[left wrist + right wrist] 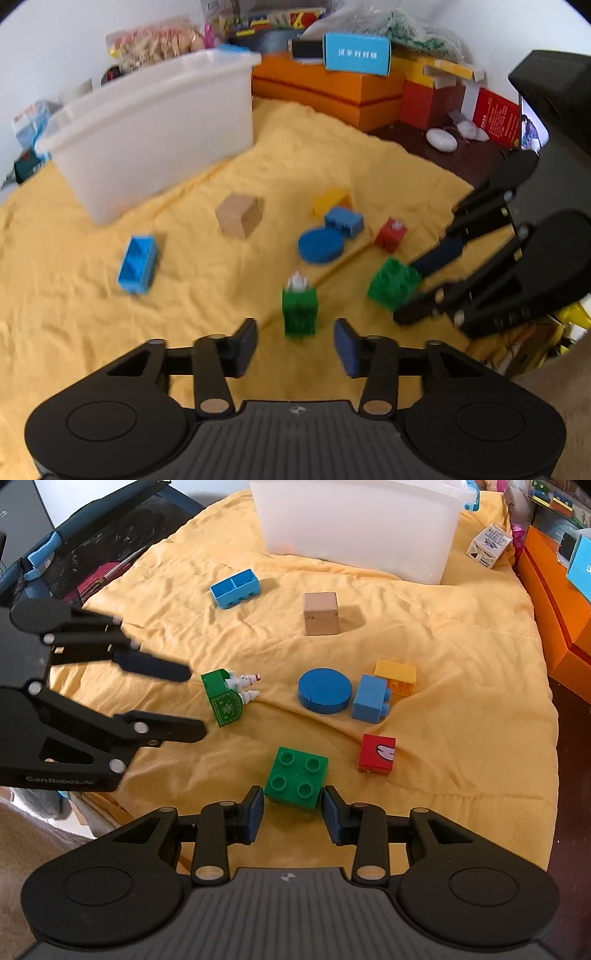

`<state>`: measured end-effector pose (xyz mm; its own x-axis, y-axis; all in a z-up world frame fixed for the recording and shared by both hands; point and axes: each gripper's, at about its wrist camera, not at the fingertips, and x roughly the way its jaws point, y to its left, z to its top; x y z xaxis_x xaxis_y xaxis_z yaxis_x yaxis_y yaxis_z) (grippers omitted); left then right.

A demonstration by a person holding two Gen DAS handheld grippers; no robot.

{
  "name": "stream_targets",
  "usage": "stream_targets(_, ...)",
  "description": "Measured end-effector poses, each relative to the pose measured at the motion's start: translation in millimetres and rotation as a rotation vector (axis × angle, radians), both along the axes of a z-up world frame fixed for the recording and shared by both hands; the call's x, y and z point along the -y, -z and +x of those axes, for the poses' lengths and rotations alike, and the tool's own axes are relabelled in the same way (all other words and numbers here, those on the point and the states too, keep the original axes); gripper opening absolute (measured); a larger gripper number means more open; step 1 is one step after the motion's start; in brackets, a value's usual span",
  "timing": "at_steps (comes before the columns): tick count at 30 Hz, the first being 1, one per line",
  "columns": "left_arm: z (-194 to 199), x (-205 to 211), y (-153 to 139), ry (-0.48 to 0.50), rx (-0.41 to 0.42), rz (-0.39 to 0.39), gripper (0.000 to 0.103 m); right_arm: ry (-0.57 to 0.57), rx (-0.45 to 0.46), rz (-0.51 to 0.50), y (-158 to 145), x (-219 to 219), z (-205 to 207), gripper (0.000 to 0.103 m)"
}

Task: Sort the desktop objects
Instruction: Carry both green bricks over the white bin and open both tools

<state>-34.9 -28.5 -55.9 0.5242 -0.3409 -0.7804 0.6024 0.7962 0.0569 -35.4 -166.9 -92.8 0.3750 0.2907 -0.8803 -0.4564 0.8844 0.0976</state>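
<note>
Flanking green brick (296, 778), right tool (293, 812) unclenched | left tool (295, 345) released | white bin (362, 524) contents unreadable

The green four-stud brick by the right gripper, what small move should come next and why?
Probably ease the right gripper forward, then close: its fingers stand open flanking the near edge of the green four-stud brick, not yet gripping it.
</note>
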Motion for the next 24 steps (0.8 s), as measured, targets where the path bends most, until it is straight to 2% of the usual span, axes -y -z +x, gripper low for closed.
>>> stream_targets(2, 7.4, 8.3, 4.7, 0.018, 0.01, 0.023, 0.058, 0.006, 0.008, 0.008, 0.2, 0.3, 0.0, 0.039)
stream_targets(3, 11.5, 10.5, 8.6, 0.012, 0.019, 0.034, 0.056, 0.01, 0.017, 0.016, 0.8, 0.9, 0.6, 0.04)
stream_targets(4, 16.0, 10.5, 11.3, 0.006, 0.001, 0.025, 0.046, 0.014, 0.023, 0.022, 2.4, 1.8, 1.8, 0.039)
stream_targets(5, 21.7, 8.5, 12.8, 0.009, -0.051, -0.007, 0.026, 0.016, 0.019, 0.021, 4.3, 2.0, 3.4, 0.037)
stream_targets(6, 24.8, 7.2, 12.9, 0.0, -0.086, -0.019, 0.024, 0.014, 0.017, 0.019, 3.6, 2.0, 3.6, 0.037)
stream_targets(9, 17.6, 6.4, 4.1, 0.041, -0.071, -0.005, 0.024, -0.018, 0.041, -0.01, -0.9, 0.3, -0.4, 0.037)
stream_targets(12, 20.9, 2.3, -18.9, 0.045, -0.014, -0.013, 0.024, -0.02, 0.062, 0.027, -13.7, 3.6, 6.2, 0.037)
stream_targets(15, 49.4, -8.0, -58.0, -0.008, 0.102, -0.051, 0.024, -0.023, 0.218, 0.034, -47.2, 0.9, 29.5, 0.037)
stream_targets(19, 107.4, -18.8, -103.0, -0.112, 0.283, -0.074, 0.024, 0.059, 0.441, 0.095, -98.3, -2.7, 84.1, 0.037)
stream_targets(21, 138.2, -21.7, -117.2, -0.152, 0.327, -0.08, 0.024, 0.101, 0.533, 0.102, -120.3, -7.7, 111.9, 0.037)
stream_targets(23, 168.4, -21.7, -123.9, -0.191, 0.344, -0.065, 0.025, 0.148, 0.565, 0.11, -130.9, -10.2, 141.0, 0.038)
stream_targets(24, 183.6, -21.4, -122.4, -0.2, 0.329, -0.051, 0.029, 0.173, 0.571, 0.102, -130.8, -11.1, 156.2, 0.039)
